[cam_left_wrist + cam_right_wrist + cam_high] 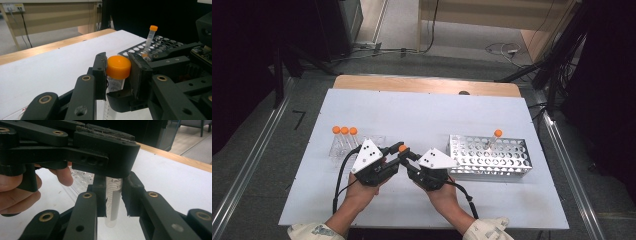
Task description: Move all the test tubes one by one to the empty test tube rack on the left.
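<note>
You're holding one tube (pixel 402 150) between both grippers, low centre of the high view. Your left gripper (pixel 118 68) is pinching the orange cap (pixel 118 67), jaws clamped right on it. The right gripper view is showing what the others aren't: your right gripper (pixel 113 196) is squeezing the clear tube body with printed marks. The left gripper view is also catching the metal rack (pixel 162 42) at upper right, one capped tube (pixel 150 38) standing in it.
</note>
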The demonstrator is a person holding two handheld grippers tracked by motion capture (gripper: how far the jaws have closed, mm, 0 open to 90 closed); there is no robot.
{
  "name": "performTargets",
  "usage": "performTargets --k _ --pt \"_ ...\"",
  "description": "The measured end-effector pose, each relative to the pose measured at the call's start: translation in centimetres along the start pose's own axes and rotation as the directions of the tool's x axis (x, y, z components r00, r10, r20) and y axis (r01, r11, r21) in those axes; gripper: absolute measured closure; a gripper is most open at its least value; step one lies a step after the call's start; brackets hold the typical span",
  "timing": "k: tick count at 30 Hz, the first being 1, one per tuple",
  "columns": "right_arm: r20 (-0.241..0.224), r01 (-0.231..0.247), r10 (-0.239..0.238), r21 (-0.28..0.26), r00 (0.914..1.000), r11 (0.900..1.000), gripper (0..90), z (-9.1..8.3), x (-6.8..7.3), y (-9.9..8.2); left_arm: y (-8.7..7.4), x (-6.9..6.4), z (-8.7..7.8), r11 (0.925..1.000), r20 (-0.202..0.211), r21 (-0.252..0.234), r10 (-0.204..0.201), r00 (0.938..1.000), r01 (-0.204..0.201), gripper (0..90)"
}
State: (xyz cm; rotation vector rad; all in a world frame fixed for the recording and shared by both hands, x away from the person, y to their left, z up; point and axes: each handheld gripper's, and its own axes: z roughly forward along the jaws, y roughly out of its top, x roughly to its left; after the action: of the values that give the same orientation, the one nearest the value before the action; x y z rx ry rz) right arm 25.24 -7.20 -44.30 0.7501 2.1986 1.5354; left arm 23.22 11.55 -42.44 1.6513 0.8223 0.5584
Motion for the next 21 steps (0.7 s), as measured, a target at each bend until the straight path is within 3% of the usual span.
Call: performTargets --k 2,5,9,17,21 --pt "0.0 0.0 0.0 -0.001 1.0 1.0 70.8 0.0 0.0 0.0 0.0 0.1 0.0 1.0 0.002 -0.002 -0.004 1.0 0.004 69.1" --pt "-0.007 0.001 -0.001 -0.002 1.0 1.0 52.7 0.0 0.0 0.0 0.2 0.5 -0.3 0.9998 -0.003 -0.012 -0.017 0.9999 0.016 69.3" --pt "-0.012 -0.002 0.002 0.008 0.9999 1.0 42.4 -0.2 -0.3 -0.1 0.8 1.9 -1.3 0.9981 -0.048 -0.042 -0.046 0.9978 0.044 69.3" --pt "0.003 -0.015 0.015 0.024 0.9999 0.9996 38.9 -0.5 -1.0 -0.5 2.4 5.5 -3.9 0.9835 -0.137 -0.124 -0.148 0.9794 0.131 69.3" --pt "0.0 -0.014 0.014 0.023 0.9999 0.9996 38.9 -0.5 -1.0 -0.5 3.2 6.3 -4.8 0.9807 -0.159 -0.144 -0.155 0.9751 0.132 69.3"
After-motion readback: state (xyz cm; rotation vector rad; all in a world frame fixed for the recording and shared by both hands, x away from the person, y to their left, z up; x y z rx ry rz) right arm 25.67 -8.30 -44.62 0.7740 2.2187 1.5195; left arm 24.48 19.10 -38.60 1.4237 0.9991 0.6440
